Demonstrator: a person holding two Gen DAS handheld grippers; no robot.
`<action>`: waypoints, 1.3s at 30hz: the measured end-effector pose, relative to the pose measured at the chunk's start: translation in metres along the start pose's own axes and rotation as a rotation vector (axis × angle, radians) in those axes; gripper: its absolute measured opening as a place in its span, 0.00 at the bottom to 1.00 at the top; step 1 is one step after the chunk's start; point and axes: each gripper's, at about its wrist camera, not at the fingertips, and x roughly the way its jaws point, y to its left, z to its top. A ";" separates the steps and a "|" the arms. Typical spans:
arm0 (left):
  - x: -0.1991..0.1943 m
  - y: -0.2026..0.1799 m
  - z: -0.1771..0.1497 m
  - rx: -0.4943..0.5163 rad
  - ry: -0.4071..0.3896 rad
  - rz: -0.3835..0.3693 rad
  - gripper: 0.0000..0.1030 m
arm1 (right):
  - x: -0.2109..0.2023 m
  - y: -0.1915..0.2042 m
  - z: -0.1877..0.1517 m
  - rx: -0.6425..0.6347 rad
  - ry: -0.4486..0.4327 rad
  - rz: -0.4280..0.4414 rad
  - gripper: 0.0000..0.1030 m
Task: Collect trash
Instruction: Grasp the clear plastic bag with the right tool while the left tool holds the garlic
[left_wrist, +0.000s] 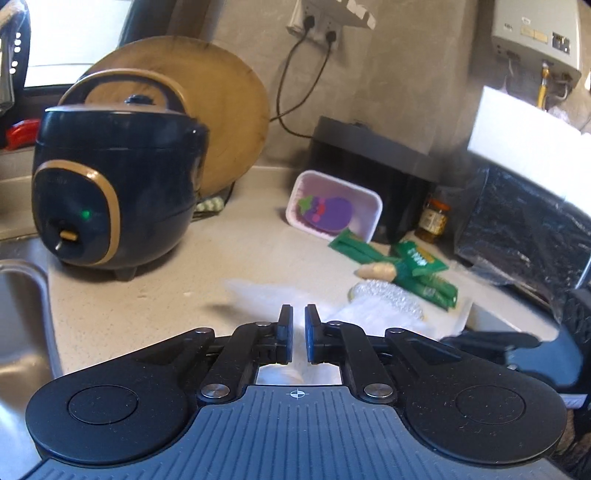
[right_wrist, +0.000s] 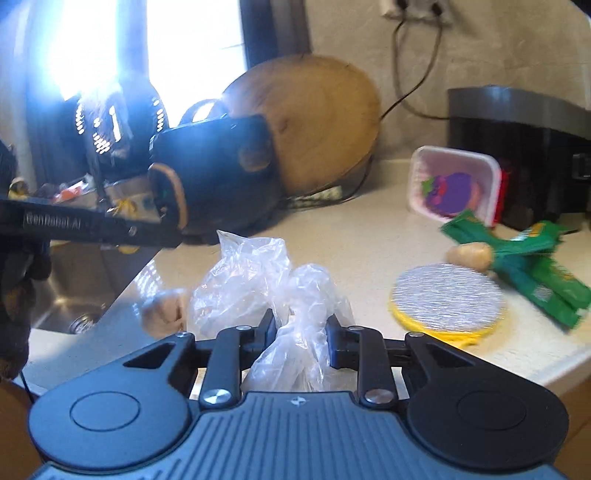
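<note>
right gripper is clamped on a crumpled clear plastic bag at lower centre of its frame; left gripper is nearly closed, empty, above the countertop.

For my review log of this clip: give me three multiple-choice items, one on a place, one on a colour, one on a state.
1. Where is the pink tray? A in the sink; B leaning against the black box; C on the cooker.
2. What colour are the wrappers? A green; B red; C blue.
3. What is the right gripper doing? A open, empty; B shut on the plastic bag; C holding a jar.

B: its back edge rests on the box.
A: green foil beside the round scrubber.
B: film bunched between the fingers.
</note>
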 end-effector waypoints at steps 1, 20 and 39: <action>-0.001 -0.001 -0.002 0.002 0.008 -0.004 0.09 | -0.003 -0.002 -0.001 0.002 -0.004 -0.006 0.24; 0.006 -0.078 -0.076 0.548 0.057 0.043 0.32 | 0.010 0.011 -0.048 -0.058 -0.037 -0.126 0.86; 0.010 -0.046 -0.060 0.386 0.070 0.101 0.36 | -0.015 0.002 -0.012 -0.034 -0.116 -0.089 0.98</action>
